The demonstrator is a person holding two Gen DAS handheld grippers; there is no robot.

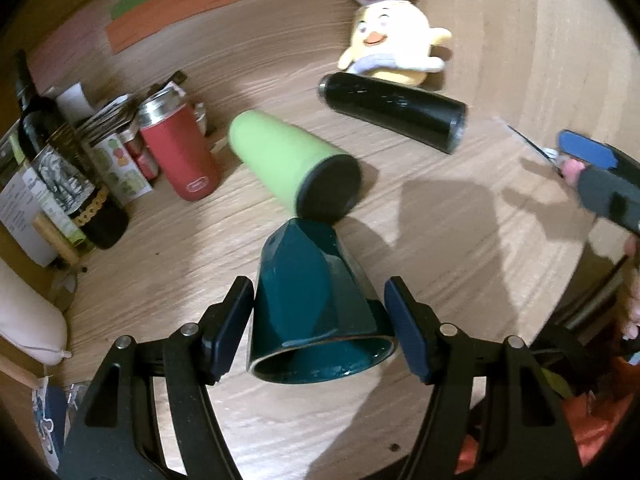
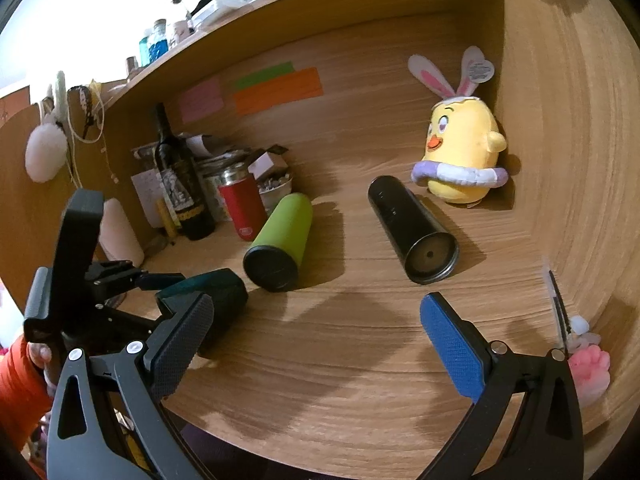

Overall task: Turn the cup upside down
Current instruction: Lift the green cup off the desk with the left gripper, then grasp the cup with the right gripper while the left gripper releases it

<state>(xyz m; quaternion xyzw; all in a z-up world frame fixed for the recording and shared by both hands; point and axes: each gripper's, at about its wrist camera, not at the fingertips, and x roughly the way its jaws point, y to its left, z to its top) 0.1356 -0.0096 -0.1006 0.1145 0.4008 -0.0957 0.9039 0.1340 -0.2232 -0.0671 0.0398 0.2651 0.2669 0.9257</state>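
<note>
A dark teal faceted cup (image 1: 316, 300) lies on its side between the fingers of my left gripper (image 1: 320, 328), its open mouth toward the camera and its base pointing away. The left finger touches the cup wall; the right finger sits close beside its handle side. The jaws stand narrowed around the cup. In the right wrist view the teal cup (image 2: 224, 288) shows at the left, held in the left gripper above the desk. My right gripper (image 2: 316, 340) is wide open and empty over the desk's front.
A lime green tumbler (image 1: 288, 164) and a black tumbler (image 1: 396, 110) lie on their sides on the wooden desk (image 1: 440, 240). A red mug (image 1: 180, 152), a wine bottle (image 1: 60, 168) and clutter stand at the left. A yellow chick plush (image 1: 392, 46) sits at the back.
</note>
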